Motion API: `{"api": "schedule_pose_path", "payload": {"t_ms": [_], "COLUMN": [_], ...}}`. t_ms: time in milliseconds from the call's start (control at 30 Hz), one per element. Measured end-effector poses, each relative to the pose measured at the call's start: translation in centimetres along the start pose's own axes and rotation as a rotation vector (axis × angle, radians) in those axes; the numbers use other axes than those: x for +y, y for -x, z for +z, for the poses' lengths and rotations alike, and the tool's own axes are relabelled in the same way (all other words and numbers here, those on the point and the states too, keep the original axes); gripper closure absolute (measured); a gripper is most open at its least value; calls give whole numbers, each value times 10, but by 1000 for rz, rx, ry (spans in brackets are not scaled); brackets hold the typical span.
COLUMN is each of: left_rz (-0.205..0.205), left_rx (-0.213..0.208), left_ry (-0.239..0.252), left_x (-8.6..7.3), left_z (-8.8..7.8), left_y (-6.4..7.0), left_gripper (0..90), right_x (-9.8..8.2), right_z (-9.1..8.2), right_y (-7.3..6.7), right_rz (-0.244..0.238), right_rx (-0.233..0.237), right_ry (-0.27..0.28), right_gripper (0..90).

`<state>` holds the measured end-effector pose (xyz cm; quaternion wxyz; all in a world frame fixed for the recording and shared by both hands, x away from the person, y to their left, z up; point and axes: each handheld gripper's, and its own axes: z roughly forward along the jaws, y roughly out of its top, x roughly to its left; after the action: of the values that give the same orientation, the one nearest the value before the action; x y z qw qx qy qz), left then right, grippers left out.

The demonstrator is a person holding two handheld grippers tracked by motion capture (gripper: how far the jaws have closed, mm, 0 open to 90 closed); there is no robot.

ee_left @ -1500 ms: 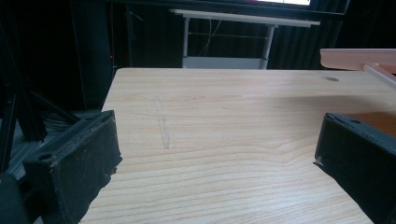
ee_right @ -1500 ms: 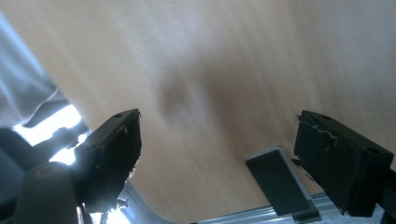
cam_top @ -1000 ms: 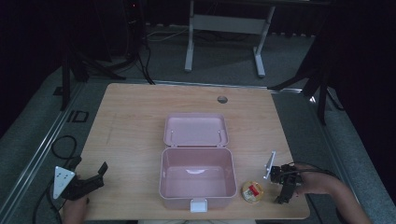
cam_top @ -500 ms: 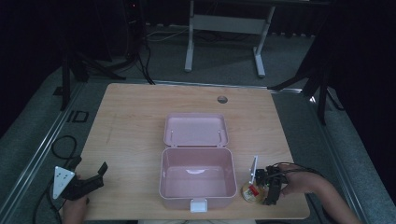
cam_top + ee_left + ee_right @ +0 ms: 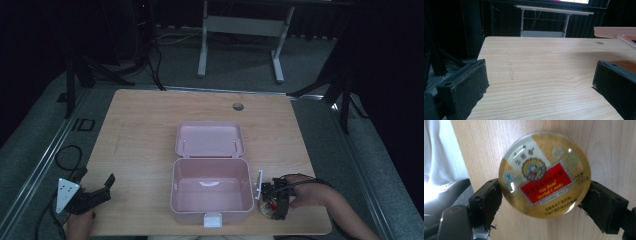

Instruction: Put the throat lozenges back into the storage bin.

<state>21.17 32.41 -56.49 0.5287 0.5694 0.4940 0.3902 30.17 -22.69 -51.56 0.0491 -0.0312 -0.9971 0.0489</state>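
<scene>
Tin [image 5: 544,175]: round, glossy, gold with a red label, flat on the wooden table [image 5: 145,130] near its front edge, clamped between the right gripper's [image 5: 274,199] black jaws. Just beside: pink plastic box [image 5: 211,187], lid back, empty. Left gripper [image 5: 92,192] spread wide over bare wood.

Looks like a lab/recording studio: black curtains all round, grey carpet, cables [image 5: 150,60], lone wooden tabletop [image 5: 145,140], stand legs [image 5: 240,45].
</scene>
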Motion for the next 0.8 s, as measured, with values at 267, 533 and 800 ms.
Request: {"api": "schedule_pose_path", "payload": {"t_ms": [267,533,800], "left_rz": [0,0,1], "left_rx": [0,0,1], "left_ry": [0,-2,-2], "left_x": [0,0,0], "left_z": [0,0,0], "left_y": [0,0,0], "left_gripper": [3,3,3], "right_x": [4,-4,-10], "right_z": [-5,-23,-55], "right_y": [1,1,-3], "right_rz": [-26,-14,8], "right_rx": [-25,-2,-10], "right_ry": [-14,-17,-9], "right_gripper": [201,202,202]}}
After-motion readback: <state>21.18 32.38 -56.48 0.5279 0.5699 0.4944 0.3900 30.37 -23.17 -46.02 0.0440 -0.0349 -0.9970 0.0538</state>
